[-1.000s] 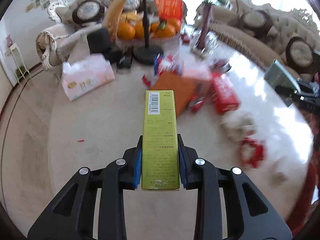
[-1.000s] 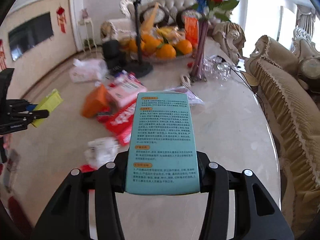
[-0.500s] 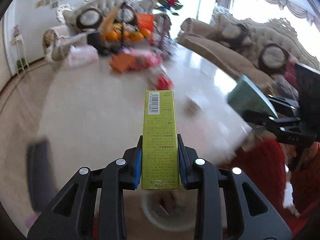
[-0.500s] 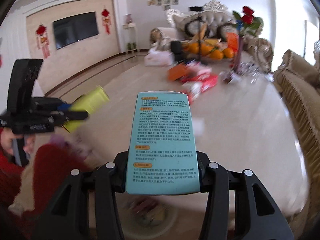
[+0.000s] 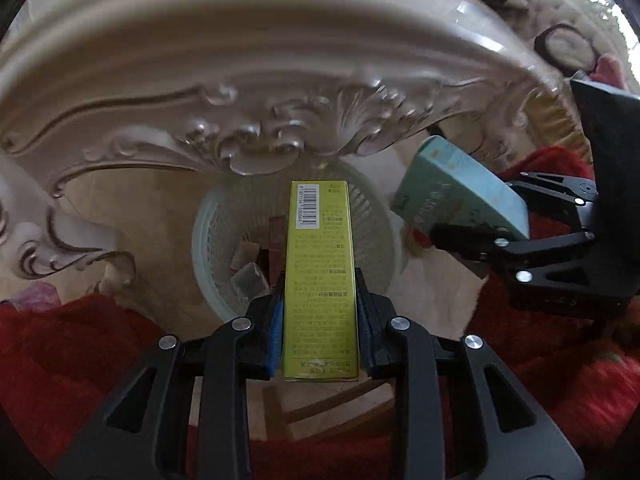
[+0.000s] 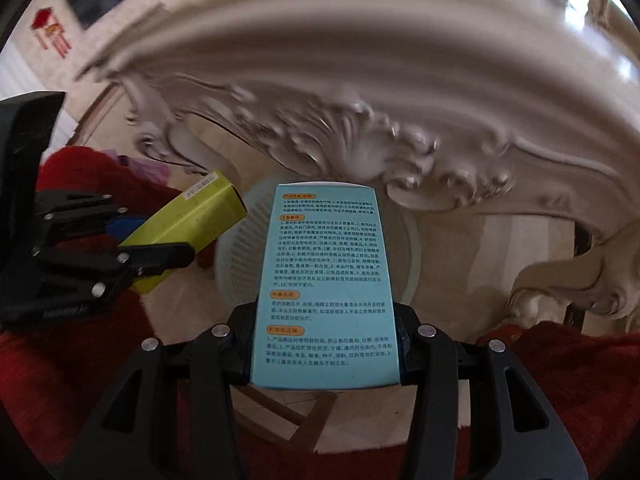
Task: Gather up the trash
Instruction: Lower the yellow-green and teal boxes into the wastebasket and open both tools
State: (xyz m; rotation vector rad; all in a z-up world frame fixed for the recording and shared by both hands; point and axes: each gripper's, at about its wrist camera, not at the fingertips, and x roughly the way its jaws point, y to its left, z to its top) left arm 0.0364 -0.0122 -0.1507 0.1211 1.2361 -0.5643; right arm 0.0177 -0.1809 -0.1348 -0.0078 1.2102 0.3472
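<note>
My left gripper (image 5: 320,328) is shut on a narrow yellow-green box (image 5: 318,264) with a barcode. It holds the box over a white slatted wastebasket (image 5: 216,256) on the floor, which has a few scraps inside. My right gripper (image 6: 326,344) is shut on a light blue box (image 6: 326,280) printed with text, also over the basket (image 6: 236,256). The blue box (image 5: 452,196) shows at the right in the left wrist view, and the yellow-green box (image 6: 192,224) at the left in the right wrist view.
The carved cream edge of the table (image 5: 256,92) overhangs the basket just beyond both boxes. A curved table leg (image 6: 560,280) stands at the right. A red rug (image 5: 60,356) lies on the floor on both sides of the basket.
Both grippers have swung down from above the tabletop to below its edge, each keeping its box. The table clutter is out of view and the wastebasket now sits under both boxes.
</note>
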